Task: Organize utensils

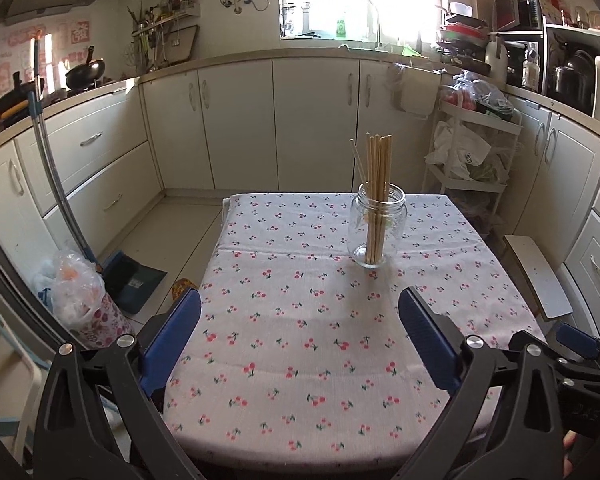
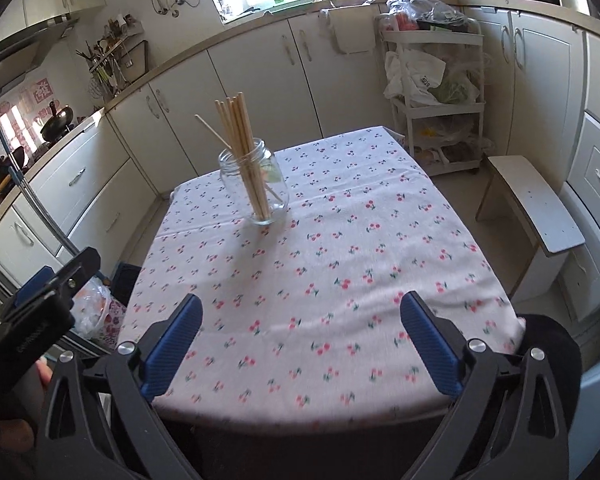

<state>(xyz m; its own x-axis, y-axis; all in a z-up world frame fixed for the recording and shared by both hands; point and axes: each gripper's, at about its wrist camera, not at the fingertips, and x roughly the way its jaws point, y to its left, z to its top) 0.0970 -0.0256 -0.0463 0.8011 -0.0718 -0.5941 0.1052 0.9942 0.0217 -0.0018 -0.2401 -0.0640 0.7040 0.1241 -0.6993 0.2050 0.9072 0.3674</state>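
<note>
- Chopsticks (image 1: 377, 196) stand upright in a glass jar (image 1: 377, 226) on the cherry-print tablecloth (image 1: 300, 320).
- Left gripper (image 1: 300, 336) spread wide, empty, jar well ahead.
- Right gripper (image 2: 302, 340) likewise wide, empty, jar ahead-left.

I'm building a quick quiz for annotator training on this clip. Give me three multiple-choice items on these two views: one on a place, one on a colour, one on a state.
1. Where do the chopsticks stand?
A. Flat on the tablecloth
B. Upright in the glass jar
C. On the white stool

2. What colour are the gripper pads?
A. Blue
B. Red
C. Green

3. How does the right gripper stand?
A. Shut on a chopstick
B. Shut with nothing held
C. Open with nothing between its fingers

Answers:
1. B, the wooden sticks rise out of the glass jar on the cherry-print tablecloth.
2. A, both wrist views show blue ribbed pads on black fingers.
3. C, its pads stand far apart with only tablecloth seen between them; the left gripper looks the same.
</note>
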